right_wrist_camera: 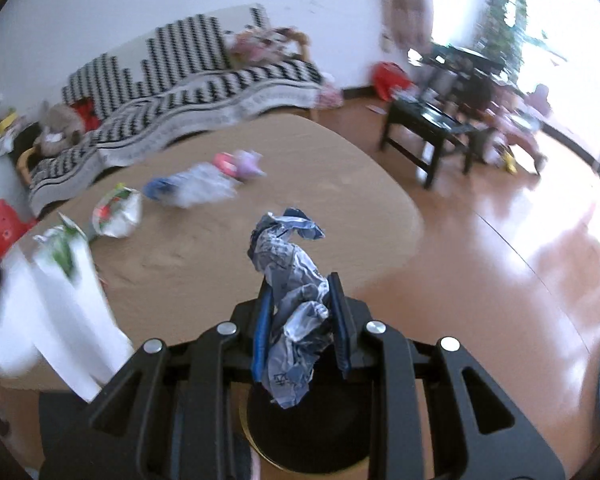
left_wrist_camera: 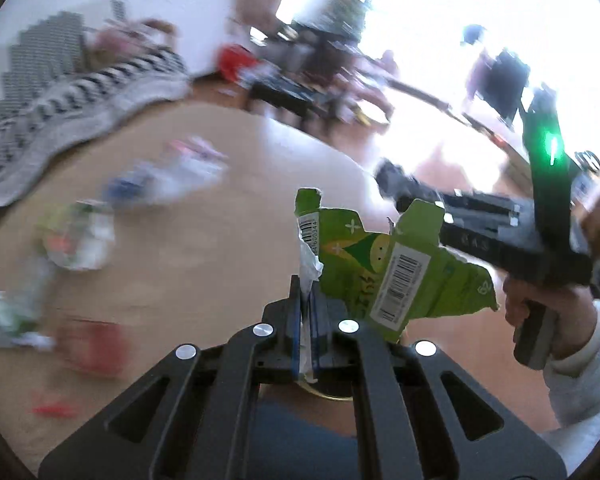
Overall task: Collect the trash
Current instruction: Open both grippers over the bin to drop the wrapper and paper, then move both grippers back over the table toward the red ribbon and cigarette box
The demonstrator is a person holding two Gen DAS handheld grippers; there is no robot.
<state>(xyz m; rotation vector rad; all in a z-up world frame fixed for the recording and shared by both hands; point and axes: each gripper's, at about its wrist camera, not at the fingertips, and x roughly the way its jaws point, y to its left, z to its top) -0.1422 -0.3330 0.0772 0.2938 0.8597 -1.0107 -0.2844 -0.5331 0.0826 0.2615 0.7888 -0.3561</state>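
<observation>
My left gripper (left_wrist_camera: 309, 292) is shut on a torn green carton (left_wrist_camera: 396, 268) with barcodes, held above the wooden table (left_wrist_camera: 220, 240). My right gripper (right_wrist_camera: 300, 300) is shut on a crumpled blue-and-white wrapper (right_wrist_camera: 292, 280), held over the table's near edge. The right gripper's body also shows in the left wrist view (left_wrist_camera: 480, 232), to the right of the carton. More trash lies on the table: a crushed plastic bottle (right_wrist_camera: 192, 188), a pink and purple wrapper (right_wrist_camera: 240, 164), a green and white wrapper (right_wrist_camera: 116, 212) and a red packet (left_wrist_camera: 92, 344).
A sofa with a black-and-white cover (right_wrist_camera: 180, 92) stands behind the table. A dark low table (right_wrist_camera: 432, 128) stands on the shiny floor at right. A white bag (right_wrist_camera: 60, 300) is at the left edge of the right wrist view.
</observation>
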